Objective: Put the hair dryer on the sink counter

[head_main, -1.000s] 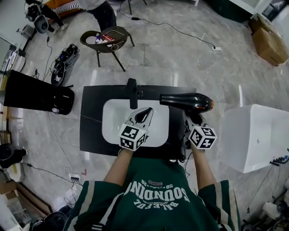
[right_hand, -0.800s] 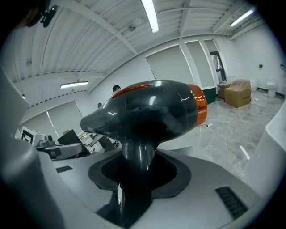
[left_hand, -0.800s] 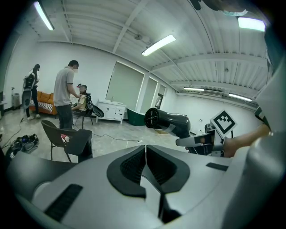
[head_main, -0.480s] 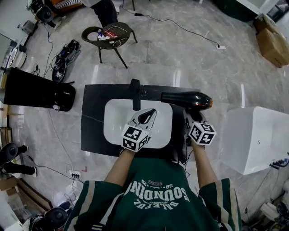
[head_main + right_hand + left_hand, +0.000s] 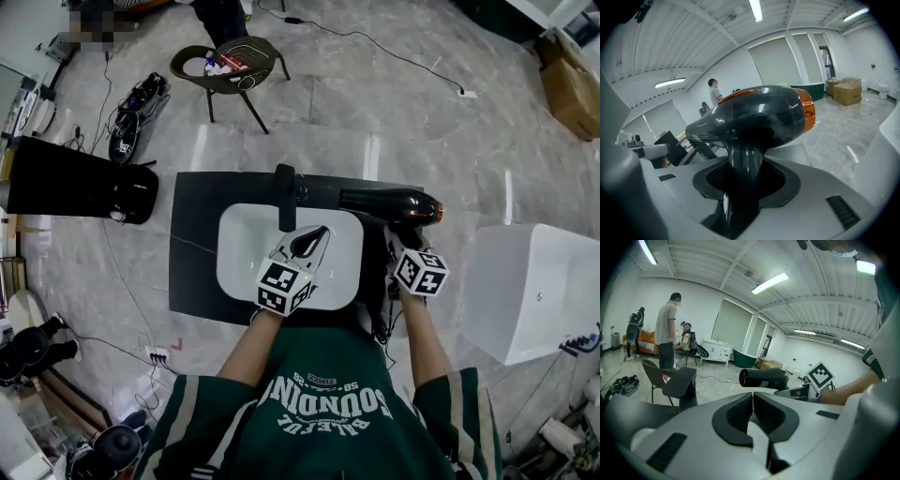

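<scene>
The hair dryer (image 5: 392, 204) is black and glossy with an orange rear ring, and it lies level in the air above the right part of the black sink counter (image 5: 193, 253). My right gripper (image 5: 401, 240) is shut on its handle (image 5: 743, 173), the barrel (image 5: 754, 117) pointing left toward the faucet. Over the white basin (image 5: 246, 246) hangs my left gripper (image 5: 302, 242), shut with nothing between its pads. In the left gripper view the dryer's round nozzle (image 5: 746, 378) faces the camera, just past the closed jaws.
A black faucet (image 5: 284, 197) stands at the back of the basin. A white tub (image 5: 534, 291) sits to the right, a black box (image 5: 75, 192) to the left, a dark chair (image 5: 234, 61) beyond. Cables and cardboard boxes (image 5: 567, 80) lie on the marble floor.
Both grippers and the hair dryer have kept their places over the sink; the head camera has shifted slightly, so the counter sits a little lower in view.
</scene>
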`<state>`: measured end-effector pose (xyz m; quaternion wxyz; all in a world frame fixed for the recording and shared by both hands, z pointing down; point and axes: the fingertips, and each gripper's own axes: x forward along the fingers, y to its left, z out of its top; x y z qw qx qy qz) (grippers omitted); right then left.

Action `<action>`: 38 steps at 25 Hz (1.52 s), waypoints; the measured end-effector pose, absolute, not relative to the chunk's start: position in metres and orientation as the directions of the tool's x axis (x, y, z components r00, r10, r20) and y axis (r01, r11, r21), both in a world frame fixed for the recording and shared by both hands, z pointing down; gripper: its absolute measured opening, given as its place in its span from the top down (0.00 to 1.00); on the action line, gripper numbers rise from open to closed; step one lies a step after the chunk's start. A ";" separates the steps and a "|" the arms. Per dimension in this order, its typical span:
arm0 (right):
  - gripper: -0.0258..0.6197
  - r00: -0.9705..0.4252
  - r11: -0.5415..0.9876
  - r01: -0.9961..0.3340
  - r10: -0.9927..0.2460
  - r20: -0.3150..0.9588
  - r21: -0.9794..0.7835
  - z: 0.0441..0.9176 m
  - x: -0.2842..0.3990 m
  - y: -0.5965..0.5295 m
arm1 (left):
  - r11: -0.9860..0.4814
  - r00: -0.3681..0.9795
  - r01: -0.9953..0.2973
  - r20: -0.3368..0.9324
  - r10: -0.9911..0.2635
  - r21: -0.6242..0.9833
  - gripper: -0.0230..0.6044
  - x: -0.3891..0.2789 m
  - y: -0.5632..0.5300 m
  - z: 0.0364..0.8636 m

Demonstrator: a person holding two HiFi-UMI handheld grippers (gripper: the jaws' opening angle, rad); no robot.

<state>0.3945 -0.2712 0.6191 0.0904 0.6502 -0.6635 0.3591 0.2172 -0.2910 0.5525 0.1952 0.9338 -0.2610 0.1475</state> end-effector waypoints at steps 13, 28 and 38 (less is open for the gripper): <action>0.68 -0.156 -0.118 -0.924 -0.752 0.640 -0.364 0.664 0.393 -0.296 | -0.776 0.812 -0.553 0.404 -0.421 0.303 0.93 0.217 -0.309 0.576; 0.68 -0.157 -0.159 -0.913 -0.713 0.684 -0.375 0.693 0.396 -0.296 | -0.780 0.817 -0.539 0.421 -0.393 0.318 0.93 0.222 -0.299 0.585; 0.68 -0.147 -0.193 -0.907 -0.688 0.711 -0.375 0.708 0.399 -0.297 | -0.776 0.814 -0.541 0.434 -0.386 0.323 0.93 0.218 -0.298 0.587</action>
